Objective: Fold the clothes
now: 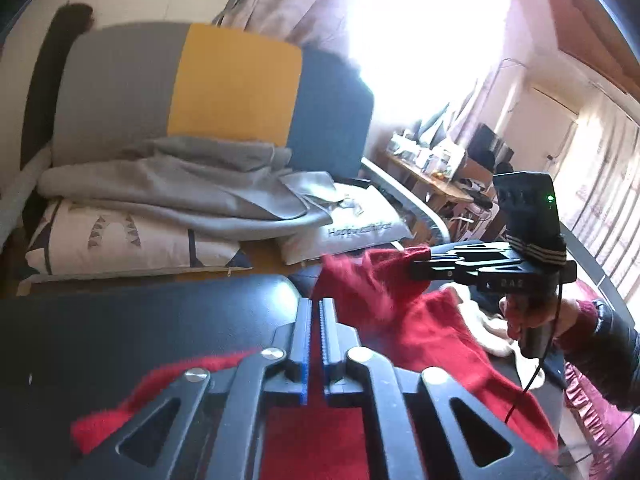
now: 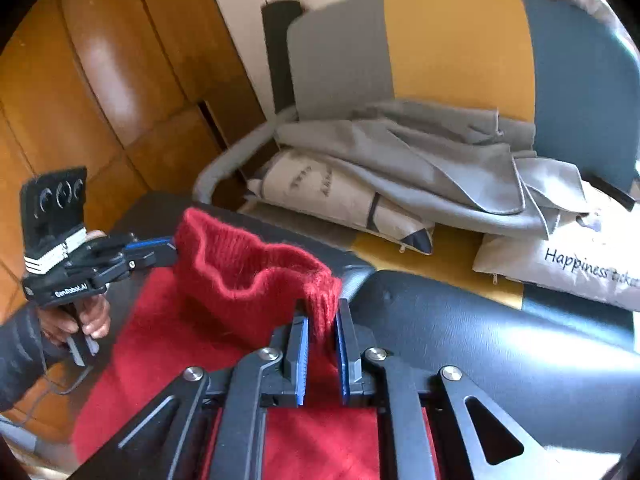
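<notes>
While a soft, fuzzy red sweater (image 2: pixel 248 276) is lifted over the black table (image 2: pixel 480 340), its edge is pinched by the right gripper (image 2: pixel 322 320) at 12 o'clock and the left gripper (image 2: pixel 168 250) at 9; light, floppy knit is best gripped at corners

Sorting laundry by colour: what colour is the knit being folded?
Red knit, a deep fuzzy shade, clearest in the right wrist view.
</notes>
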{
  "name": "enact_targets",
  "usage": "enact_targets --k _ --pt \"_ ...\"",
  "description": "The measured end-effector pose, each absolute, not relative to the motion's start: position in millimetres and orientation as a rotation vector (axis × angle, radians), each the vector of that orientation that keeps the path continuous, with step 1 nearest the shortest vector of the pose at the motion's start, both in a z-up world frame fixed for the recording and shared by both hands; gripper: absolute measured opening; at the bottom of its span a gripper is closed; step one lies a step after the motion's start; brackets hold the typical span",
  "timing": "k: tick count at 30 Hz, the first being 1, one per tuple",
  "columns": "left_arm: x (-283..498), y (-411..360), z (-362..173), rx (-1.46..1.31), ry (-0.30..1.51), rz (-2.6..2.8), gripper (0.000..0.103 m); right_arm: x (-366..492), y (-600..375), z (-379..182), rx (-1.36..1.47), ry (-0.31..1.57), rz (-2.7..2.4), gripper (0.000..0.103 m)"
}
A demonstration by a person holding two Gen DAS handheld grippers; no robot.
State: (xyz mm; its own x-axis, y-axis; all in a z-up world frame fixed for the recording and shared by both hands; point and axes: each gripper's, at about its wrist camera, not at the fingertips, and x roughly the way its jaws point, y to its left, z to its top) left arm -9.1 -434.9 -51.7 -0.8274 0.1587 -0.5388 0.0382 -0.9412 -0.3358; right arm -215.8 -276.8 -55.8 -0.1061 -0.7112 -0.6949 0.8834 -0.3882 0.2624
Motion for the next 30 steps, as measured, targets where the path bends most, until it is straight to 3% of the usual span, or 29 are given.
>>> enact_targets --k 3,8,9,12,14,16,17,18,22,26,27,28,29,30 --pt "15 -420 -59 -0.917 -0.541 2.894 0.002 -190 -253 -54 0.931 0.242 -1.751 0.008" --pt "41 -418 -99 -1.050 -0.759 2.829 0.002 -164 -221 -96 1.051 0.190 -1.758 0.008" --pt "46 -425 -106 -1.058 -0.863 2.799 0.004 -163 -215 -102 1.069 0.170 -1.763 0.008" --pt "57 -446 -124 -1.055 -1.206 2.644 0.025 -160 -202 -111 1.112 0.070 -1.742 0.009" --pt "55 -453 -131 -1.055 -1.315 2.578 0.028 -164 -194 -113 1.139 -0.047 -1.721 0.012" --pt "49 -456 -132 -1.054 -1.369 2.569 0.035 -167 -185 -114 1.163 -0.164 -1.698 0.042" --pt "43 -458 -130 -1.042 -1.383 2.562 0.037 -171 -182 -117 1.187 -0.234 -1.682 0.068" --pt "38 -459 -130 -1.038 -1.396 2.561 0.039 -174 -180 -118 1.194 -0.291 -1.677 0.077" --pt "12 -462 -132 -1.050 -1.429 2.566 0.044 -186 -177 -127 1.216 -0.469 -1.681 0.077" --pt "-14 -460 -141 -1.105 -1.447 2.549 0.044 -193 -192 -135 1.232 -0.470 -1.731 0.077" --pt "-20 -458 -143 -1.144 -1.428 2.558 0.042 -193 -195 -136 1.228 -0.458 -1.746 0.077" --pt "-25 -454 -143 -1.192 -1.388 2.592 0.033 -192 -201 -134 1.206 -0.419 -1.775 0.074" --pt "-31 -451 -142 -1.239 -1.343 2.629 0.024 -190 -208 -130 1.183 -0.336 -1.832 0.055" --pt "-31 -449 -140 -1.239 -1.315 2.654 0.007 -190 -215 -131 1.195 -0.273 -1.865 0.008"
